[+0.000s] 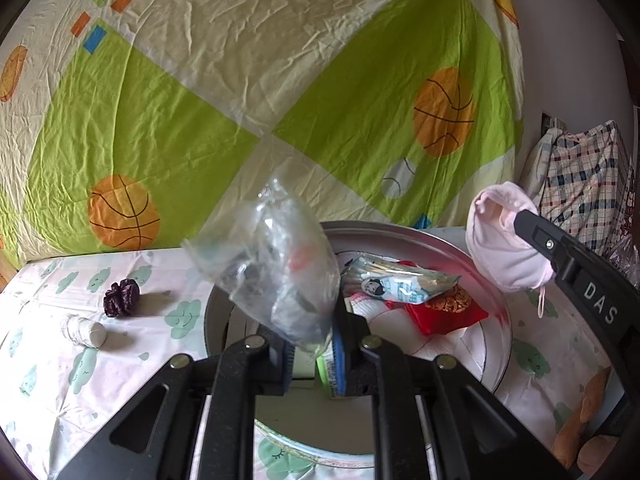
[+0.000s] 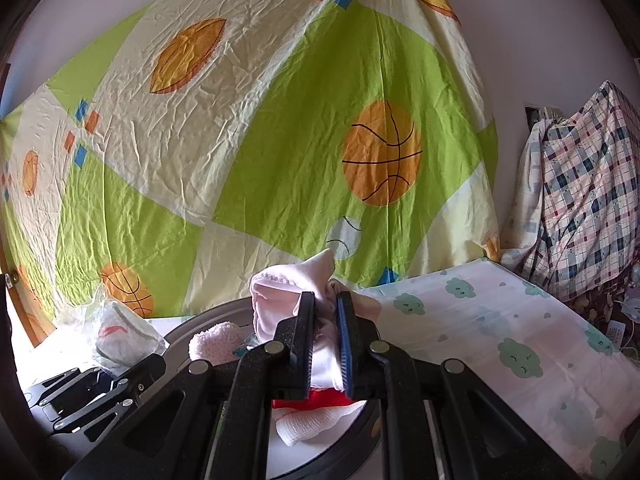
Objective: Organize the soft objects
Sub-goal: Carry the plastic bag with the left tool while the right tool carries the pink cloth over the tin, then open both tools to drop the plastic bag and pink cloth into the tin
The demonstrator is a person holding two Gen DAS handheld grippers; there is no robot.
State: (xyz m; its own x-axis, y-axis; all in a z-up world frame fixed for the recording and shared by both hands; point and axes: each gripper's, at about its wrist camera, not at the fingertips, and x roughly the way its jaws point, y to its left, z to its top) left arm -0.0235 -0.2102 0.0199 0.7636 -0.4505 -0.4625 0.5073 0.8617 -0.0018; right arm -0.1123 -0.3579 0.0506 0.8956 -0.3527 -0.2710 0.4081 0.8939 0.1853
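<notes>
Left wrist view had the left gripper (image 1: pixel 310 356) clamped on a crinkly clear plastic bag (image 1: pixel 272 260) hanging over the round tray (image 1: pixel 420 234): light, floppy, probably slippery, so I'd pinch a bunched edge. The right gripper (image 2: pixel 325 332) was closed on a soft pink cloth (image 2: pixel 280 300), which squishes easily and looked secure gripped mid-fold.

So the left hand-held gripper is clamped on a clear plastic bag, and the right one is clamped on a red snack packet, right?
Not quite. The left hand-held gripper is shut on the clear plastic bag, but the right hand-held gripper is shut on a pale pink cloth, as the right wrist view shows. The red snack packet lies in the round metal tray.
</notes>
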